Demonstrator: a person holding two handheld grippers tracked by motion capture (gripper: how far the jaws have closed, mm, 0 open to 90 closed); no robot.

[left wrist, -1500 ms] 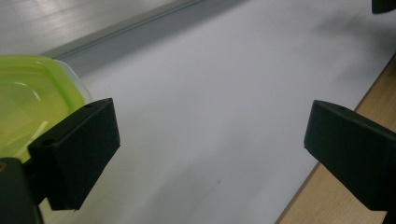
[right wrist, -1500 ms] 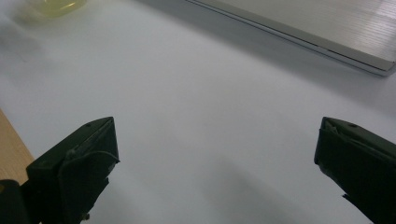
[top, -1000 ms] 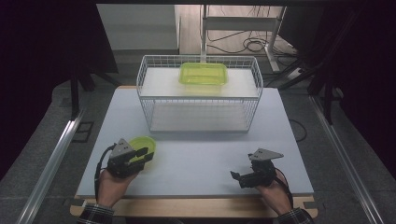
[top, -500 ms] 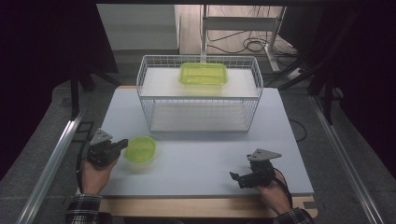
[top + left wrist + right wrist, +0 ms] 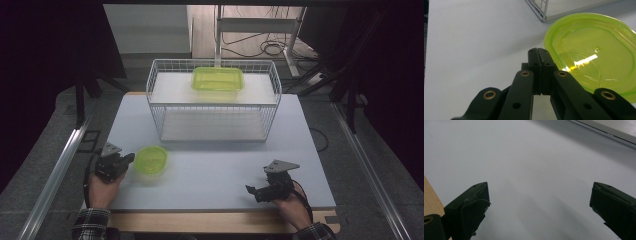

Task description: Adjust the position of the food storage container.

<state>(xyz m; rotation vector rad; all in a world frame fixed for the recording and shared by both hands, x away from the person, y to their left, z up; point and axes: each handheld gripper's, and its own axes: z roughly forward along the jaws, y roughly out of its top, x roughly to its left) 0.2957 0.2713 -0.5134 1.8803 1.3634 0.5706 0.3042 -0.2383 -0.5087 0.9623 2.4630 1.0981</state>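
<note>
A round lime-green container (image 5: 150, 160) (image 5: 594, 50) rests on the white table (image 5: 210, 175) at the front left. My left gripper (image 5: 131, 159) (image 5: 539, 51) lies just to its left, jaws shut flat against each other with nothing between them, the tips close by the container's rim. At the front right, my right gripper (image 5: 250, 190) (image 5: 539, 195) rests low over bare table, open, its jaws wide apart and empty. A rectangular green container (image 5: 218, 78) lies at the back of the white wire basket (image 5: 215, 117).
The wire basket stands across the middle back of the table; its near corner (image 5: 541, 10) is just beyond the round container. A wooden strip (image 5: 210, 220) edges the table's front. A metal rail (image 5: 60, 165) runs along the left.
My left gripper has drawn back to the left, off the round container, and its jaws have shut empty. The container stays where it was. The right gripper has not moved.
</note>
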